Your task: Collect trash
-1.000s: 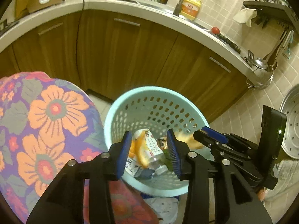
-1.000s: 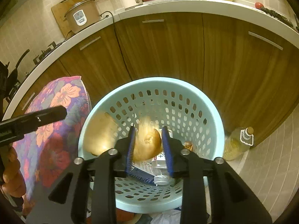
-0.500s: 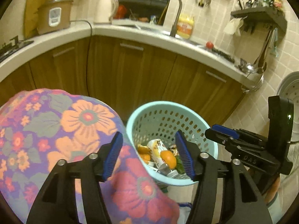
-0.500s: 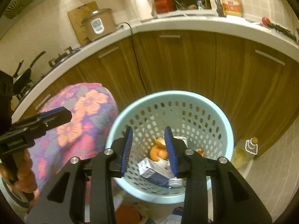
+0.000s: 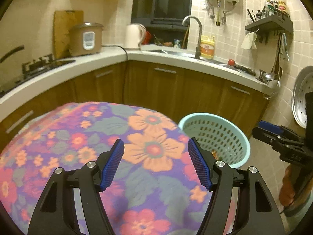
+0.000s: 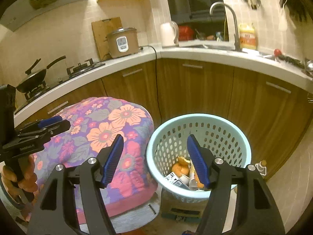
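Dropped the orange peel (image 6: 181, 168) into the basket (image 6: 197, 117) a second ago, then pulled both grippers up. Left gripper (image 5: 156, 163) and right gripper (image 6: 154, 158) gaped empty. Tablecloth (image 5: 97, 137) looked clear, though blurry.

Warm, dim yellowish light from above; fisheye bends the edges dark, and the left view looks slightly blurred.

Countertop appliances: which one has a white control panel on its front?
The brown rice cooker by the cutting board; the white kettle beside the sink is plain.
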Tool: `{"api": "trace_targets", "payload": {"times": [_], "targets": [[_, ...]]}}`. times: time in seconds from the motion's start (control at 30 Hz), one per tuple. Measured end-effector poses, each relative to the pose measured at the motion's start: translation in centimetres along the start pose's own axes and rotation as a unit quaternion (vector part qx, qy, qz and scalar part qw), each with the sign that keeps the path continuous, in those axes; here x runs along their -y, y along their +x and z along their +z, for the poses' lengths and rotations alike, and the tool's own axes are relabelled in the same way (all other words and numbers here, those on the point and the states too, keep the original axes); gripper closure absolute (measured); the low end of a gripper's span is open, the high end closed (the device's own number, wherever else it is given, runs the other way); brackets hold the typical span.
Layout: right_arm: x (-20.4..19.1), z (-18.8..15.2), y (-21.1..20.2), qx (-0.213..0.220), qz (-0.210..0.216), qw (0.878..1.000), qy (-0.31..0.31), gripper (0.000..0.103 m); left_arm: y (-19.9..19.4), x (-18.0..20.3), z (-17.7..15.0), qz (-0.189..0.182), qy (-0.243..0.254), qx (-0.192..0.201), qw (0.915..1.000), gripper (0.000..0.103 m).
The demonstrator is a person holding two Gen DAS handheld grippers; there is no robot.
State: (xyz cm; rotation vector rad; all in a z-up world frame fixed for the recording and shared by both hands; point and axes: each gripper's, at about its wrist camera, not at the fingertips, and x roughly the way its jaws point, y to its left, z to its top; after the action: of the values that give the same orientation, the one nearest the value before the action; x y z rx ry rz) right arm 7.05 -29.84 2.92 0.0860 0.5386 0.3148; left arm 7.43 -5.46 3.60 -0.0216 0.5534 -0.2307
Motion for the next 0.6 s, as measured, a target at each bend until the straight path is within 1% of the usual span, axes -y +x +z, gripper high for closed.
{"api": "trace_targets", "payload": {"times": [0.13,0.2,0.27,0.33,0.4,0.5,0.6], "targets": [[-1.7,-1.4,-0.5,0.022,-0.021,1.0,-0.007,0.034,-1.5,-1.3,-1.5,0.006,-0.021,0.034,0.9992,0.037],[-2.3,-1.6,-0.5,0.023,-0.028,0.999,-0.013,0.034,-1.9,-1.4,-2.1,0.014,-0.014,0.048,0.9987,0.037],[-2.7,-1.6,-0.4,0.022,-0.025,0.999,-0.012,0.033,-1.9,-1.1,-2.5,0.028,0.0,0.058,0.9979,0.037],[-3.1,-1.7,-0.4,0.02,-0.023,0.999,-0.011,0.033,-1.8,-1.0,-2.8,0.033,0.004,0.063,0.9974,0.037],[-3.4,-1.7,-0.4,0.02,-0.024,0.999,-0.017,0.032,-1.7,-1.1,-3.0,0.03,0.0,0.06,0.9977,0.037],[-3.9,-1.8,-0.5,0.021,-0.03,0.999,-0.027,0.03,-2.1,-1.9,-3.0,0.021,-0.018,0.069,0.9972,0.036],[-3.9,-1.8,-0.3,0.019,-0.03,0.999,-0.024,0.029,-2.2,-2.8,-3.1,0.018,-0.041,0.072,0.9964,0.035]]}}
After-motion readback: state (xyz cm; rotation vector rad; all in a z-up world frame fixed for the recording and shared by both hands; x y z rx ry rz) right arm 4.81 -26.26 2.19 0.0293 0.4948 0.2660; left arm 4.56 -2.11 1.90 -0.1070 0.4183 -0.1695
